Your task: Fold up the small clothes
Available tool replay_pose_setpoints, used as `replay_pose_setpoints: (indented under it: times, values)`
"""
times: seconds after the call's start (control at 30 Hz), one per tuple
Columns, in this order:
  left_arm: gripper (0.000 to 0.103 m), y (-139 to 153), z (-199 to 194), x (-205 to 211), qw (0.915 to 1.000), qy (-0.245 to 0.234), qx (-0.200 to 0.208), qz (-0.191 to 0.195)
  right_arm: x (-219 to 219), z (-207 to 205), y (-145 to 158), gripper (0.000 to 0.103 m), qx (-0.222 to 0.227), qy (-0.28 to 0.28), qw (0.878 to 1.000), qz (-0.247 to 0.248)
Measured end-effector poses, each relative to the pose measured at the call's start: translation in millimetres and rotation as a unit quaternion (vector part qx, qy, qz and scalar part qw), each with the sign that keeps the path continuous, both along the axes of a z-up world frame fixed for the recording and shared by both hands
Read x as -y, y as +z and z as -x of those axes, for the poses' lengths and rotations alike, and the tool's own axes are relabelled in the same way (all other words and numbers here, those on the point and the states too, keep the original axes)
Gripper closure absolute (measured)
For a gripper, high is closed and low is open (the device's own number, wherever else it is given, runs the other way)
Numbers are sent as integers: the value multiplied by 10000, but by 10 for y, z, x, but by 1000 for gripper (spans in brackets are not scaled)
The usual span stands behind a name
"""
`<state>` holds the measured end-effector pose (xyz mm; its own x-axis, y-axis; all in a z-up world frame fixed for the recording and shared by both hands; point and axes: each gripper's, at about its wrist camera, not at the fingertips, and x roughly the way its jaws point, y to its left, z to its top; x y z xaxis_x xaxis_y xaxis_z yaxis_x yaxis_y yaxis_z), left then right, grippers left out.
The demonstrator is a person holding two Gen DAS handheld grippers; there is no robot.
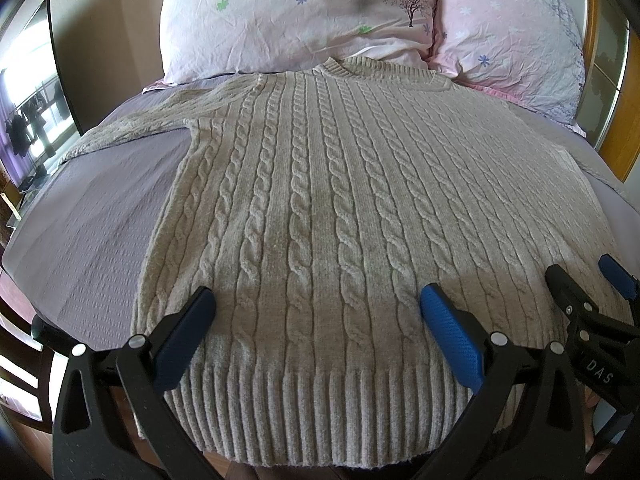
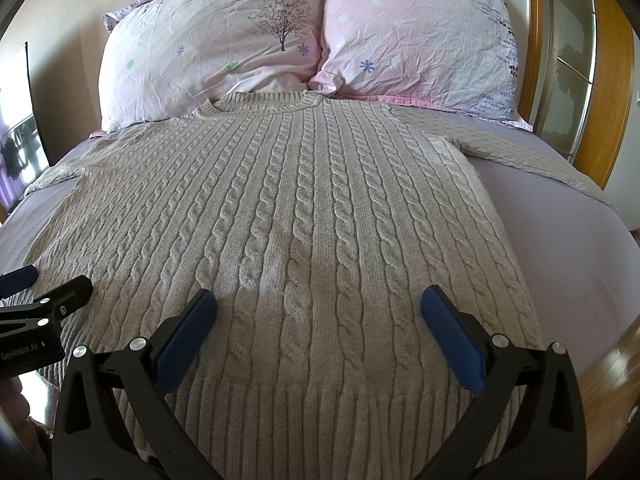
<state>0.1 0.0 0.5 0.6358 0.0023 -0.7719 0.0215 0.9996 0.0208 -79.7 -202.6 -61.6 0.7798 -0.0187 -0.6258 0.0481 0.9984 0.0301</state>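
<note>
A beige cable-knit sweater (image 1: 320, 200) lies flat on the bed, collar toward the pillows, ribbed hem nearest me. It also fills the right wrist view (image 2: 304, 220), with both sleeves spread out to the sides. My left gripper (image 1: 318, 300) is open and empty, hovering over the hem's left part. My right gripper (image 2: 318, 304) is open and empty over the hem's right part. The right gripper shows at the right edge of the left wrist view (image 1: 588, 276), and the left gripper at the left edge of the right wrist view (image 2: 44, 280).
A lilac bedsheet (image 1: 92, 220) covers the bed (image 2: 560, 220). Two floral pillows (image 1: 296, 16) (image 2: 416, 36) lie behind the collar. A wooden headboard (image 2: 612, 80) stands at right. A window (image 1: 28, 112) is at far left.
</note>
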Motion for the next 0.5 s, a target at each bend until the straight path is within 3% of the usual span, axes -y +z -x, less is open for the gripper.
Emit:
replay_pose_setpoints:
  times: [0.5]
  values:
    - [2,0,-6,-1,10000,-5,18,0,-1,4,12,1,17,7,10000,1]
